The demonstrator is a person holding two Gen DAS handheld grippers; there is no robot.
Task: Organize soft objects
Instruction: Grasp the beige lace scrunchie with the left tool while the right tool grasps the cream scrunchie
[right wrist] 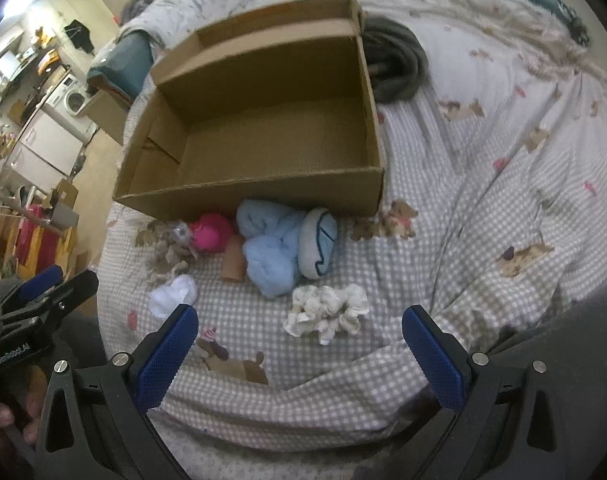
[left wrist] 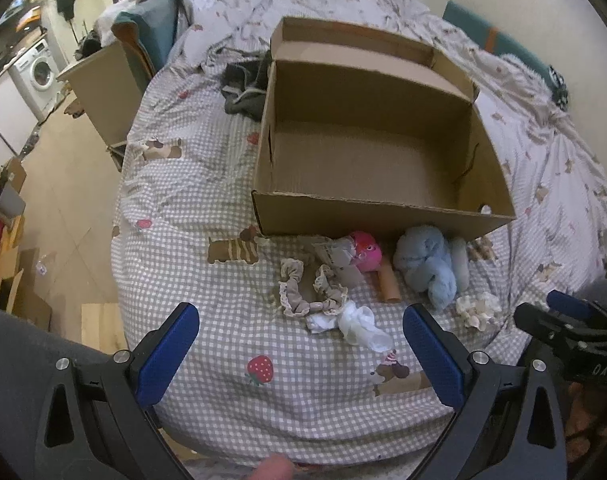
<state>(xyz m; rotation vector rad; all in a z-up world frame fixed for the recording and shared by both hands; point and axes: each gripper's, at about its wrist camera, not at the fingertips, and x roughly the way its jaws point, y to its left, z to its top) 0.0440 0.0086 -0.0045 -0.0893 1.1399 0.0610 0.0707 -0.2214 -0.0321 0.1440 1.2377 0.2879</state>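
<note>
An empty cardboard box (left wrist: 383,216) (right wrist: 247,200) lies on the checked bedspread. In front of it sit a light blue plush toy (left wrist: 427,264) (right wrist: 275,248), a pink plush (left wrist: 367,256) (right wrist: 211,236), a beige lace scrunchie (left wrist: 307,292), a white sock (left wrist: 359,324) (right wrist: 173,294), a cream scrunchie (left wrist: 477,308) (right wrist: 327,308) and a brown cardboard tube (left wrist: 389,288) (right wrist: 233,264). My left gripper (left wrist: 299,320) hangs open just short of the white sock. My right gripper (right wrist: 299,322) is open too, with the cream scrunchie beyond its fingertips. Neither holds anything.
A dark grey garment (left wrist: 247,88) (right wrist: 395,64) lies beside the box at the back. The bed's near edge runs under both grippers. Another cardboard box (left wrist: 103,92) stands on the floor at the left, with a washing machine (left wrist: 39,72) beyond it.
</note>
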